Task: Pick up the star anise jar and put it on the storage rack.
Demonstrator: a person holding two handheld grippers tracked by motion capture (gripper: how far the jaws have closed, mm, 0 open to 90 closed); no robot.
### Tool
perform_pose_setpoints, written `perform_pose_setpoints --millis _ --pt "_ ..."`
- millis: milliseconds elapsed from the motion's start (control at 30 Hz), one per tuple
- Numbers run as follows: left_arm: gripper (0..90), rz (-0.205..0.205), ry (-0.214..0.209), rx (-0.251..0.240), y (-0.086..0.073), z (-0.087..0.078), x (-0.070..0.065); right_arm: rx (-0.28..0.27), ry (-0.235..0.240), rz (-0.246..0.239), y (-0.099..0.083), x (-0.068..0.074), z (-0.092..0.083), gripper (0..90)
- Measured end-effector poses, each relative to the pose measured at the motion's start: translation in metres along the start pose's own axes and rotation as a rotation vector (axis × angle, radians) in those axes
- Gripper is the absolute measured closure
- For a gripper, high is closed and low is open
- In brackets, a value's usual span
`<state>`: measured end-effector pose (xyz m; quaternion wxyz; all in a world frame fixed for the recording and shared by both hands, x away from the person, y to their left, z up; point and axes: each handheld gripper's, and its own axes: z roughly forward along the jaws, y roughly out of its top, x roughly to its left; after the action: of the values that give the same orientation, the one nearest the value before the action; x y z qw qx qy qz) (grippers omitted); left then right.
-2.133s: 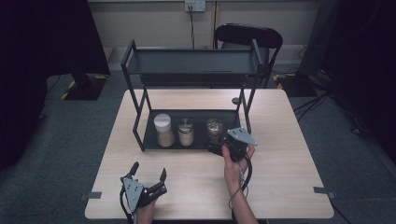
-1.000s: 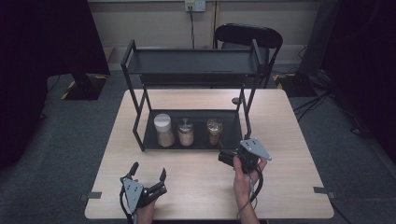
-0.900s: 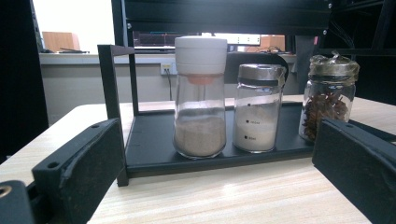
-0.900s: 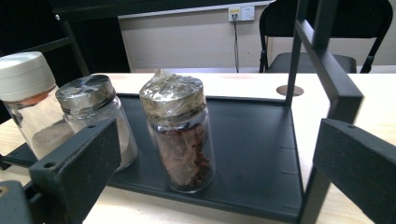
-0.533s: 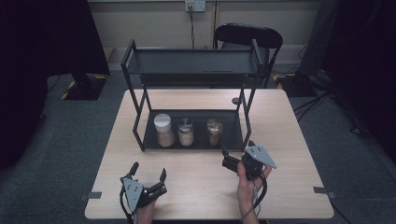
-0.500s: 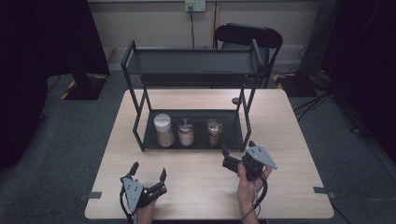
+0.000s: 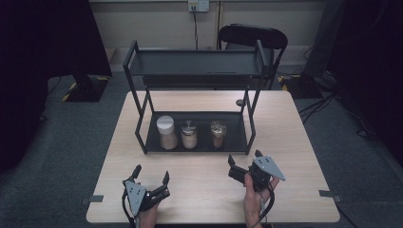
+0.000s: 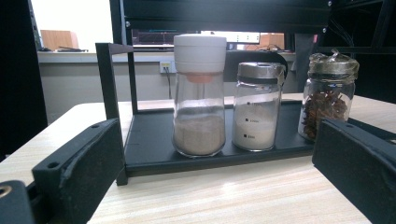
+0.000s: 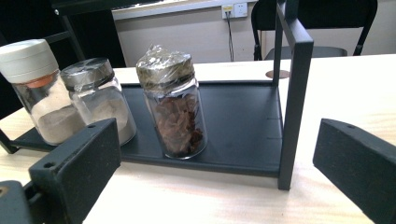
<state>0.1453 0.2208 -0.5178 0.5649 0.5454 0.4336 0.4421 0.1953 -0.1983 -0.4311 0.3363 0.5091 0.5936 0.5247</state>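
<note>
Star-anise jar [image 9: 173, 105] stands on the rack shelf [image 9: 243, 121] before the right tool [image 7: 245, 163], spread wide, gripping nothing.

So the right gripper [image 7: 244, 161] has backed off from the glass jar of dark brown spice with a foil-wrapped top [image 7: 218, 133] on the black metal rack's lower tray [image 7: 237, 142]. It was right at the jar, now it's out over the light wooden table [image 7: 199, 175], jaws spread and empty, well short of the rack.
</note>
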Motion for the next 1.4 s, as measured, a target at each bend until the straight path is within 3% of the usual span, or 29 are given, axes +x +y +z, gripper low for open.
perform_pose_setpoints --millis 300,833,1100,1400 --pt "1.6 0.0 0.001 -0.002 0.0 0.0 0.0 0.004 -0.027 -0.026 -0.008 0.002 -0.006 0.3" --pt "1.5 0.001 0.001 0.0 0.0 0.0 0.0 0.002 -0.05 -0.019 -0.029 0.002 -0.012 0.3" --pt "1.5 0.001 0.002 0.001 0.0 0.0 0.0 0.003 -0.028 -0.009 -0.038 0.0 -0.013 0.4" --pt "1.5 0.001 0.002 0.0 0.0 0.0 0.0 -0.001 -0.034 -0.019 -0.046 0.002 -0.013 0.4"
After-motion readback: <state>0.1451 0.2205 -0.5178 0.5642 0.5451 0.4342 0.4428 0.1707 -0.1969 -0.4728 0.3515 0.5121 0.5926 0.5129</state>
